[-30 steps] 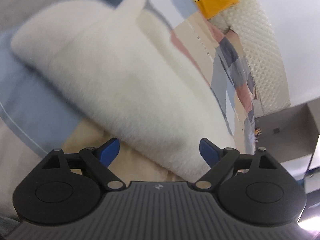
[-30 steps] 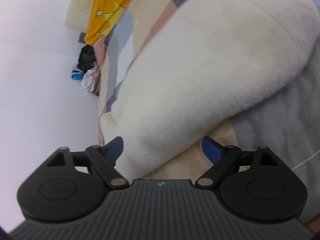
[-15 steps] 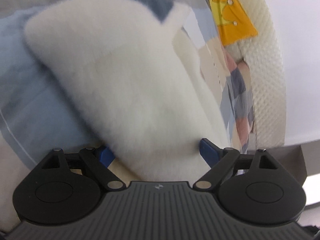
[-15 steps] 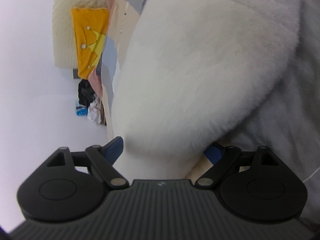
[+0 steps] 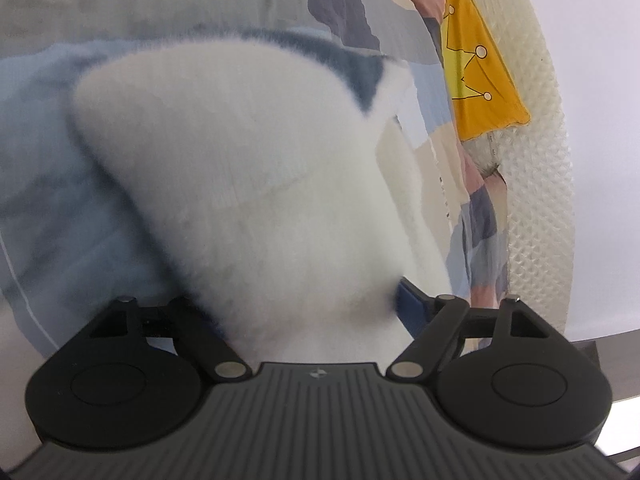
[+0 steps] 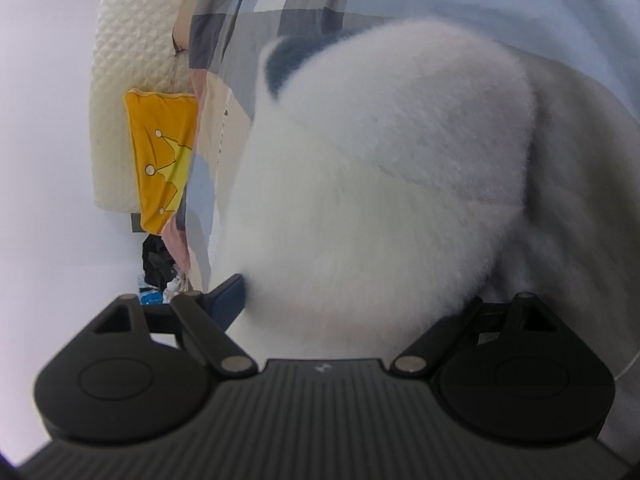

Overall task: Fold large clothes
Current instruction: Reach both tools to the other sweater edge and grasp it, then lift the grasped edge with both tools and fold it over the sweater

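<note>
Both claws straddle a fluffy white garment (image 5: 256, 184) on the bed (image 5: 48, 200): left claw (image 5: 308, 300), just closing, and right claw (image 6: 352, 296) seemingly spread, not pinching.

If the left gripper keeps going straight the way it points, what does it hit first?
The white fluffy garment. Its folded edge already sits between the left gripper jaws, which have just been closing; whether they press it is unclear.

Fleece garment (image 5: 256, 200) on bedding (image 5: 60, 208)
</note>
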`<state>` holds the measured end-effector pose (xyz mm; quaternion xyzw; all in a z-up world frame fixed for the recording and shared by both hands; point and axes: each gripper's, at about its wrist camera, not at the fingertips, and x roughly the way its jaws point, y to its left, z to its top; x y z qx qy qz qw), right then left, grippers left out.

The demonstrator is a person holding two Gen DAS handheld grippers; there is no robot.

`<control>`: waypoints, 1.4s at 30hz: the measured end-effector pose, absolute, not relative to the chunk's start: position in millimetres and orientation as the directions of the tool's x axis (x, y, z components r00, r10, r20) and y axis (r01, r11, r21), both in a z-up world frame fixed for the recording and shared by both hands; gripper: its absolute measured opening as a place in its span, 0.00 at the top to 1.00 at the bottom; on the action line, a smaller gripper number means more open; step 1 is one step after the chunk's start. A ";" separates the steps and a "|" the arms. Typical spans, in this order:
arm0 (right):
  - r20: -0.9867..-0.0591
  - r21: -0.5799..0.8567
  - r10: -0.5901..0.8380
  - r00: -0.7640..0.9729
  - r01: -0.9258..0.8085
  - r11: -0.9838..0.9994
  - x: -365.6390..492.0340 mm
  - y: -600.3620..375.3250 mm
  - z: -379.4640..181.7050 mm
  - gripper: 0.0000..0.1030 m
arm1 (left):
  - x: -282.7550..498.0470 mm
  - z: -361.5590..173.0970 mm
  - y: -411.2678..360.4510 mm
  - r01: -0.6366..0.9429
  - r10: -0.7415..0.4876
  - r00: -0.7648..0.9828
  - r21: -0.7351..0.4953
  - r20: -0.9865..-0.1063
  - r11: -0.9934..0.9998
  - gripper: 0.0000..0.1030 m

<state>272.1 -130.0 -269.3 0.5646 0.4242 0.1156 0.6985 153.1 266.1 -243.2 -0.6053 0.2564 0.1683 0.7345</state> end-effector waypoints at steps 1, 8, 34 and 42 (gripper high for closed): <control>-0.461 0.887 0.637 0.618 0.329 0.323 273.4 -131.6 -271.7 0.18 | 154.6 -241.9 267.4 -0.562 -0.054 0.809 -0.798 -0.585 0.216 0.21; -0.455 0.889 0.637 0.622 0.279 0.363 283.5 -128.9 -264.2 0.43 | 163.2 -237.1 281.3 -0.597 -0.012 0.787 -0.766 -0.617 0.239 0.35; -0.307 0.895 0.597 0.741 0.012 0.445 312.9 -225.3 -112.3 0.71 | 268.9 -74.5 203.4 -0.386 -0.179 0.829 -0.773 -0.530 0.503 0.54; -0.289 0.891 0.518 0.805 0.029 0.453 378.1 -306.4 -82.0 0.70 | 393.4 -56.7 69.6 -0.326 -0.261 0.791 -0.743 -0.553 0.584 0.54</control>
